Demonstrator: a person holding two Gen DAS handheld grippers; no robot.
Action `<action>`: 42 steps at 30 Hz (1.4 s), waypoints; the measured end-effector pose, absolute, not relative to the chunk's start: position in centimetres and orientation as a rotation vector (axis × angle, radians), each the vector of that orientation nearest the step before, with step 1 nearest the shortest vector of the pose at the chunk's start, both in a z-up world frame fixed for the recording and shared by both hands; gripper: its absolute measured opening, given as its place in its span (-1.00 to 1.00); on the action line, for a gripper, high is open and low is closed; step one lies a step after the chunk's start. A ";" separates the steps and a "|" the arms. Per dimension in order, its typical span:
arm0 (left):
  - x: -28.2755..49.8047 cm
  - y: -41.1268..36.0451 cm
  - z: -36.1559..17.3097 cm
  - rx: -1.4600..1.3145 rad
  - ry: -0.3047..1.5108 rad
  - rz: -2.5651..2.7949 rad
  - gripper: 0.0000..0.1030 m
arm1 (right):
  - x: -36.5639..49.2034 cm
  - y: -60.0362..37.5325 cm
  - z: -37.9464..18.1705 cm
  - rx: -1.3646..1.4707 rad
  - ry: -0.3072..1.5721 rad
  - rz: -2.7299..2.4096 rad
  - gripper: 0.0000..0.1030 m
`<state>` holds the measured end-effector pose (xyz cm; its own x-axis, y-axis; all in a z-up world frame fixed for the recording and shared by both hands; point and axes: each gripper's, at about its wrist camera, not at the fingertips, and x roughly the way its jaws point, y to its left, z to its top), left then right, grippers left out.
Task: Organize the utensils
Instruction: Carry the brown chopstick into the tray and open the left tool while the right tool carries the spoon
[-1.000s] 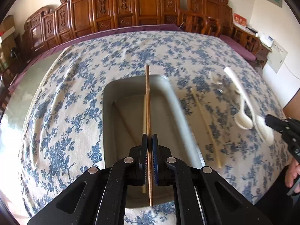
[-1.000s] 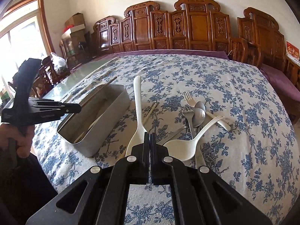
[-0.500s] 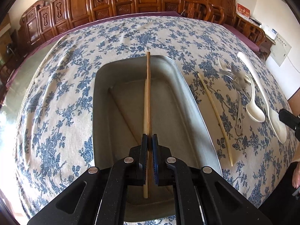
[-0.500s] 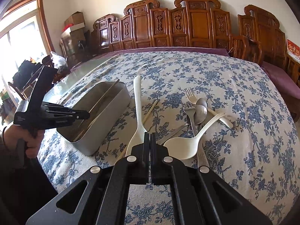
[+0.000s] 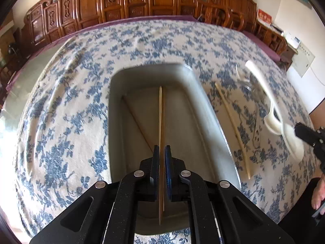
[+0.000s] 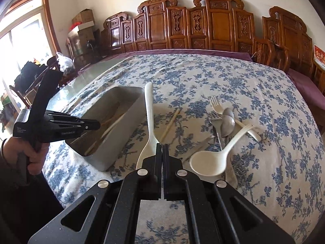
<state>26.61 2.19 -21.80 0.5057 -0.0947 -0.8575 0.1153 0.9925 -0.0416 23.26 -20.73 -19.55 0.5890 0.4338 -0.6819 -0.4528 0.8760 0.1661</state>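
Steel catches the window light on the tin [image 6: 113, 142] at the left of the flowered cloth [image 6: 264, 122]. Over it the person's left hand [image 6: 30, 152] holds the left gripper [image 5: 161, 158], jaws pinched on a brown chopstick [image 5: 162, 118] that points down into the tin alongside a pale one [image 5: 160, 105]; another stick [image 5: 136, 120] lies slanted on the floor inside.

To do this step well, I'd say lower the stick until its far tip rests on the bottom, keep it parallel to the long walls, then ease the jaws apart low down, so it lies flat beside the others instead of bouncing or propping on the rim.

Just right of the tin lies a long white spatula [image 6: 149, 122], then a loose chopstick [image 6: 170, 125] on the cloth. The right gripper [image 6: 162, 154] hangs above the near edge, jaws pressed together on nothing. Further right is the unsorted heap: a white ladle [image 6: 211, 162], a pale fork [image 6: 216, 105], metal spoons [image 6: 227, 122] and a metal fork [image 6: 216, 122], overlapping one another.

Small pale lettering shows on the side of the left gripper's body, seemingly "GenRobot.AI"; I can't read it with certainty. A red card at the far right edge bears gold characters too small to read.
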 end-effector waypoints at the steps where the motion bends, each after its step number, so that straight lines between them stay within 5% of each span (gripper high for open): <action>1: 26.5 2.4 -21.5 0.016 1.023 -0.126 -0.91 | 23.3 -20.4 -19.4 -0.023 0.785 0.518 -0.96; 42: 24.8 9.5 -16.2 -0.100 0.861 -0.064 -0.91 | 25.6 -5.2 -22.4 -0.092 0.933 0.563 -0.96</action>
<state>24.76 9.54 -16.19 0.6502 -0.0970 -0.7536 0.0161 0.9934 -0.1140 25.59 -5.22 -22.37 0.4627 0.4186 -0.7815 -0.4964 0.8527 0.1629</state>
